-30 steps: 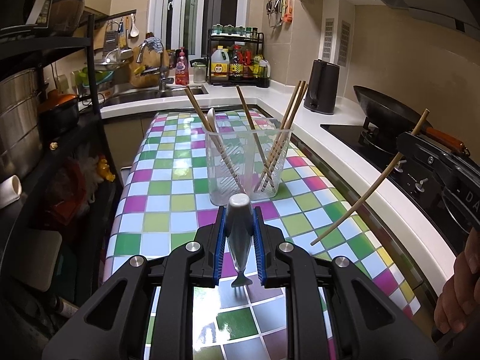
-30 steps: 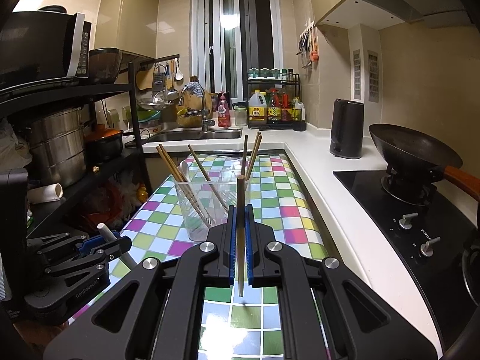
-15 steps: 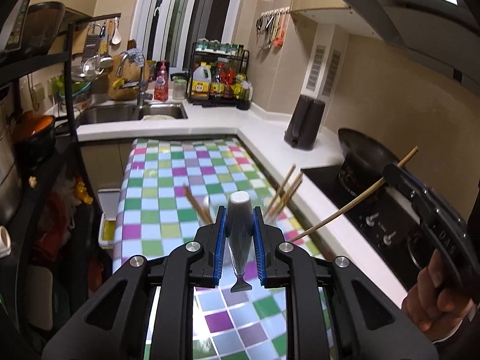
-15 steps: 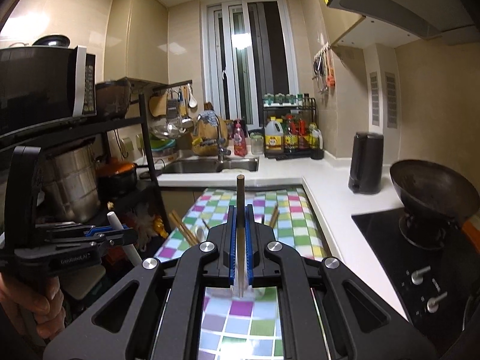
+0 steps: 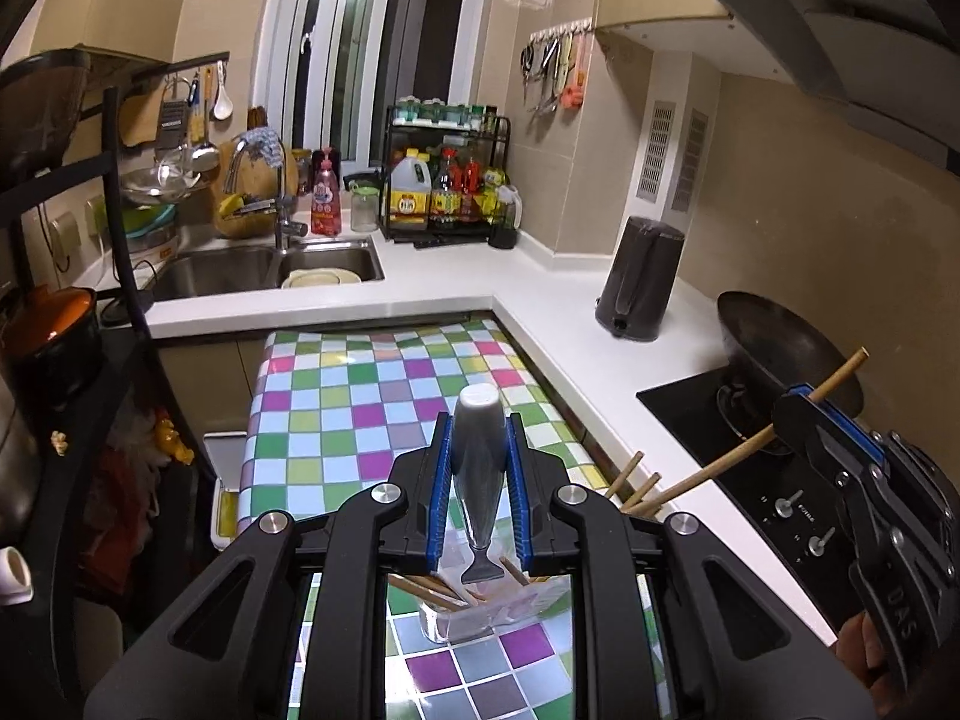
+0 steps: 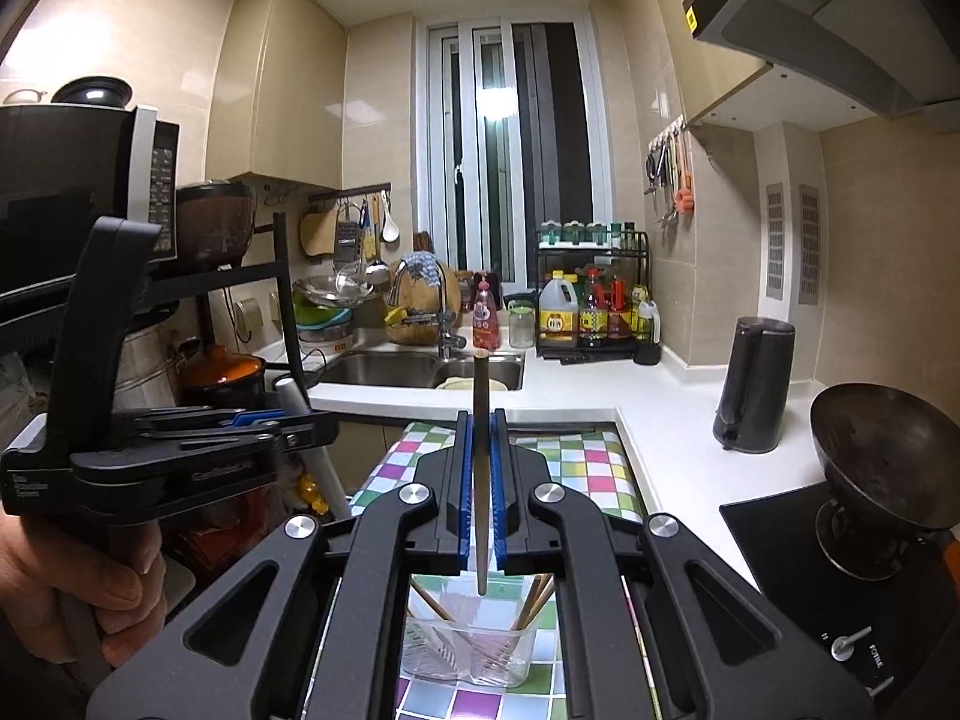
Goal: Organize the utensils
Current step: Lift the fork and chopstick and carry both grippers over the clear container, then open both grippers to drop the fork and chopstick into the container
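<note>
While the left tongs (image 5: 477, 480) clamp what seems a spoon handle (image 5: 477, 450), the right tongs (image 6: 480, 495) pinch a chopstick (image 6: 480, 468).

Both cameras ride just behind their own jaws, looking forward and slightly down over the checkered table (image 5: 336, 420) toward the sink (image 6: 420, 369) and window (image 6: 510, 150). The two views share these and the stove (image 5: 750, 480) (each also catches the other tool at its edge).
</note>
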Motion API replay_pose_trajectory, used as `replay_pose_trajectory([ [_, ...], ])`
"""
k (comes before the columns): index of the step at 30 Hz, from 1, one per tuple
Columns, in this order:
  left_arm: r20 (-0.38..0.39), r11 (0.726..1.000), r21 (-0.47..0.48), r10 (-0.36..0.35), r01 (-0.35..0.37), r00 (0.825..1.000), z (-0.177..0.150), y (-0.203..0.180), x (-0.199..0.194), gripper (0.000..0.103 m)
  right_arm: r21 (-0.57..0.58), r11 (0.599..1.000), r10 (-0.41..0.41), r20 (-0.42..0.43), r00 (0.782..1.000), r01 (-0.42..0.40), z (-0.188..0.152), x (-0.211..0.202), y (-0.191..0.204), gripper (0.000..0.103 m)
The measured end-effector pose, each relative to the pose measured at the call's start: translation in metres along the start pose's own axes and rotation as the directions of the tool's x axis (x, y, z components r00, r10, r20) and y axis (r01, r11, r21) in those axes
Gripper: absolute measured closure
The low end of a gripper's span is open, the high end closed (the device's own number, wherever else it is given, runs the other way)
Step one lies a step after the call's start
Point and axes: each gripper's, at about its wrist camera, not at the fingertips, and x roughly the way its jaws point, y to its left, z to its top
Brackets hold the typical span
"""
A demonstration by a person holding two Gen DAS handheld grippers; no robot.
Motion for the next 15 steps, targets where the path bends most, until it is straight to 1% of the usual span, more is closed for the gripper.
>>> replay_pose_trajectory([
  [6,-0.088,1.000,0.012,-0.004,0.005,0.996,-0.016,-0.005,0.043,0.086,0.012,1.000,-0.009,-0.071,0.997,0.010,-0.021,0.029,-0.009,0.098],
  [12,-0.141,1.000,0.012,-0.006,0.008,0.990,-0.032,-0.005,0.066,0.086,0.024,1.000,0.001,-0.139,0.990,0.002,-0.042,0.052,-0.015,0.098],
  [15,-0.160,1.000,0.020,-0.005,0.008,0.987,-0.039,-0.007,0.073,0.086,0.027,1.000,0.002,-0.160,0.987,0.002,-0.050,0.060,-0.016,0.098],
])
